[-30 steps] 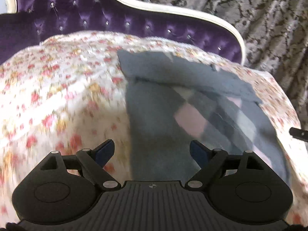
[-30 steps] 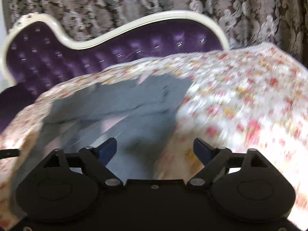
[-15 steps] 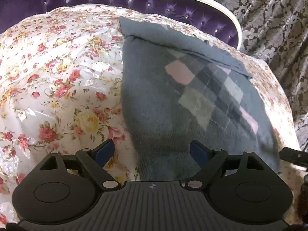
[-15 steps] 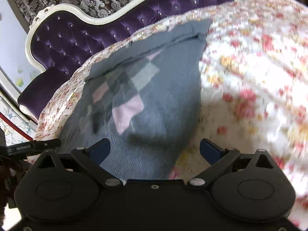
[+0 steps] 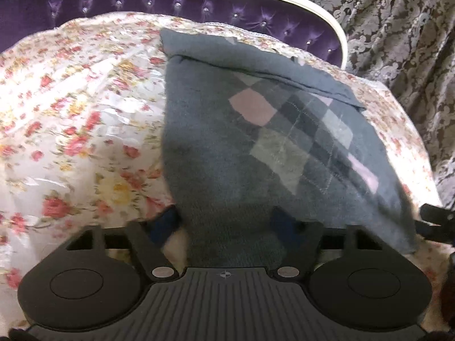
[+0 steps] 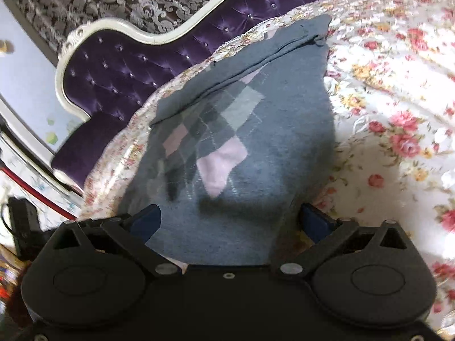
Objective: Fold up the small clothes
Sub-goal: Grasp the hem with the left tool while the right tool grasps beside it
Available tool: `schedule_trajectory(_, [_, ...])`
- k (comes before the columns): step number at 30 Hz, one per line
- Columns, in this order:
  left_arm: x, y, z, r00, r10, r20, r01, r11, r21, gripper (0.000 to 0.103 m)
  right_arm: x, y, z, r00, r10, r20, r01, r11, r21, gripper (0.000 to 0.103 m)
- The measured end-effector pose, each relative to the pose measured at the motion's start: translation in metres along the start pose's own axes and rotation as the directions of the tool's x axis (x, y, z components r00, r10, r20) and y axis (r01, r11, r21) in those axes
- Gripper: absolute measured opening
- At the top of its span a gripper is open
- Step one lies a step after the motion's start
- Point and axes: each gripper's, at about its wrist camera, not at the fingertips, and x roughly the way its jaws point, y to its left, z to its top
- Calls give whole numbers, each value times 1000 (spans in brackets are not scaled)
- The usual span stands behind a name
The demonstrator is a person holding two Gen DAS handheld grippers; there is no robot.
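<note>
A small grey sweater with a pink and grey argyle pattern (image 5: 256,147) lies flat on the floral bedspread (image 5: 79,119); it also shows in the right wrist view (image 6: 241,147). My left gripper (image 5: 227,224) is open, its jaws astride the sweater's near left hem corner. My right gripper (image 6: 230,221) is open, its jaws astride the near right hem. The fabric lies between the fingers of both. The far edge of the sweater is folded over as a band (image 5: 256,65).
A purple tufted headboard with a white frame (image 5: 199,2) stands behind the bed, with patterned curtains (image 5: 398,28) beyond. The other gripper shows at the right edge (image 5: 435,221) and at the left edge (image 6: 22,221). Floral bedspread extends to the right (image 6: 398,113).
Both grippers have moved forward and down onto the sweater's near hem, so the fabric now sits between their fingers. The jaws stay open.
</note>
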Motion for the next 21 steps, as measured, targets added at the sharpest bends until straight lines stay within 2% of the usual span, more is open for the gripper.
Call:
schedule_trajectory(3, [-6,9,0,1000,-14,-3,14,999,-33,44,-3,-5,-2,1000,30,7,-30,999,43,103])
schedule_trajectory(7, [-14,12,-4,999,-51,-12,50,996,-70,44,-8,-7,-5,999,48,1,-48,996,71,103])
schedule_trajectory(15, [-10,12,-3,997,-75,-2,74,994,-84,43,-5,3,-8,1000,18,-9,-18,999,41,103])
schedule_trajectory(18, [-14,12,-5,997,-70,20,71,993,-93,32,-3,8,-9,1000,1,-15,-1,1000,9,103])
schedule_trajectory(21, [-19,15,-9,994,-104,24,106,987,-121,22,-3,11,-9,1000,-11,-23,11,1000,-12,103])
